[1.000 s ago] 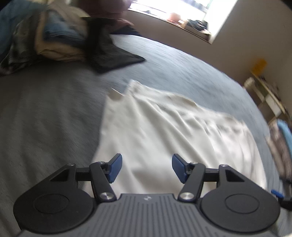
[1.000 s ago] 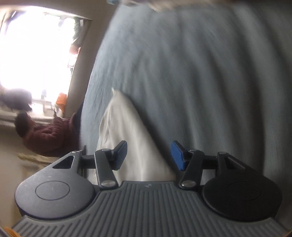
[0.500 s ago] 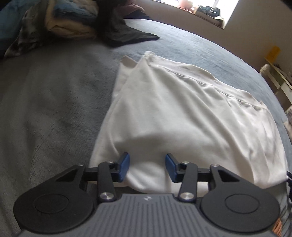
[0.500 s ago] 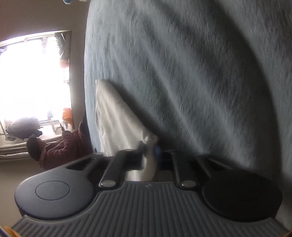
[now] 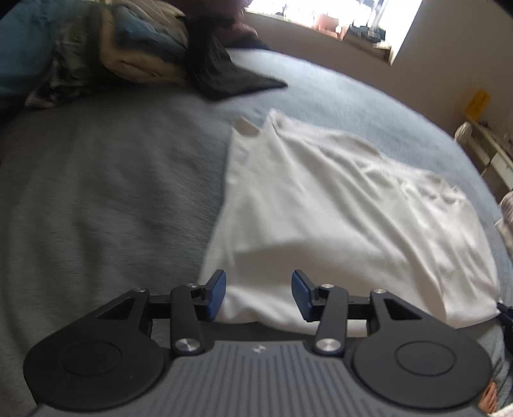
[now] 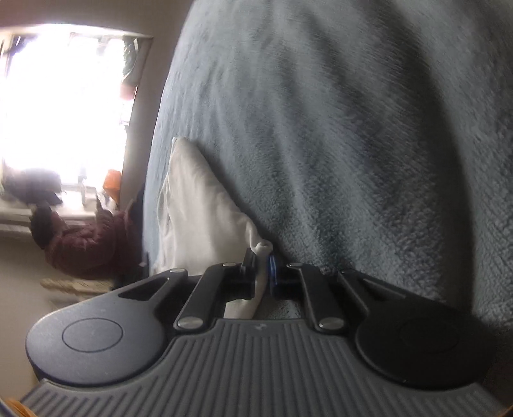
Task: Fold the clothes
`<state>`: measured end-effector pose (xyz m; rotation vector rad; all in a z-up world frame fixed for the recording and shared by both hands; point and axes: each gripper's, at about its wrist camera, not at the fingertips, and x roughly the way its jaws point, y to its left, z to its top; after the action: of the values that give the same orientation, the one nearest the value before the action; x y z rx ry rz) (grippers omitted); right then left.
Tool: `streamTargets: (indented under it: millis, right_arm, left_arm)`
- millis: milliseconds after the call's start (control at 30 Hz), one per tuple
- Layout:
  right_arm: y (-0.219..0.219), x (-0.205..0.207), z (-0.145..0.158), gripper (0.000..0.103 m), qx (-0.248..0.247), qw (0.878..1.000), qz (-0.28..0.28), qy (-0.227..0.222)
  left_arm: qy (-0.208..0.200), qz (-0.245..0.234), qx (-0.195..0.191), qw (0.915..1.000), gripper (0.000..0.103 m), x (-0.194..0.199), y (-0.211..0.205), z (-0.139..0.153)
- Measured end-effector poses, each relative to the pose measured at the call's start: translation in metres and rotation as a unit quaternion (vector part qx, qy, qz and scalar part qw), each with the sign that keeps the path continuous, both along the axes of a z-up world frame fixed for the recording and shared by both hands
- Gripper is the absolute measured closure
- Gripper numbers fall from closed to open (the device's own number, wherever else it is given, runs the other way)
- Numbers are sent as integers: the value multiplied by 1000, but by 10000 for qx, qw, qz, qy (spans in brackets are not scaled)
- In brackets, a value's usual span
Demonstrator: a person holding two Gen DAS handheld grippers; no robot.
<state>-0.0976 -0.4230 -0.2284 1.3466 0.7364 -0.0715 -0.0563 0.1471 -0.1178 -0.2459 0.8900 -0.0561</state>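
A white garment lies partly folded on the grey bedspread. In the left wrist view my left gripper is open, its blue pads either side of the garment's near edge, not closed on it. In the right wrist view my right gripper is shut on a corner of the white garment, which stretches away to the upper left over the grey bedspread. The view is rolled sideways.
A heap of mixed clothes and a dark garment lie at the bed's far left. A bright window is beyond. A maroon jacket lies by the window. Shelving stands at the right.
My right gripper closed on the garment's corner and stays shut. My left gripper stayed open, moved close over the near edge, then drew back a little and widened.
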Motion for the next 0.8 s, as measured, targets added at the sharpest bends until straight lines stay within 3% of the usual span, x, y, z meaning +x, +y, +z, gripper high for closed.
streamTargets:
  millis: [167,333,433,500,567,800]
  right_arm:
    - [3,5,1,97,-22,10000,-16,68]
    - [4,9,2,97,-75,9999,-15,118]
    - [5,9,3,96,-147,9998,1,134]
    - [5,9,5,96,-196,9997,12,145]
    - [6,9,6,96,-244,9996,23,156]
    - [7,9,9,96,-412,9989,62,193]
  left_arm:
    - [-190,232,-22,9995,50,-23,26,-3]
    - [-290,401,-442,9978,54,-24,44,-16]
    - [-352,120,-473,9982,65,-21,43,-22]
    - [-314,-23,-491,9983,85,-17,42,-27]
    - [-385,-159,-421,9982,94,-15,39,-27]
    - [-1101,-699,236,9912,96,-22,37,12]
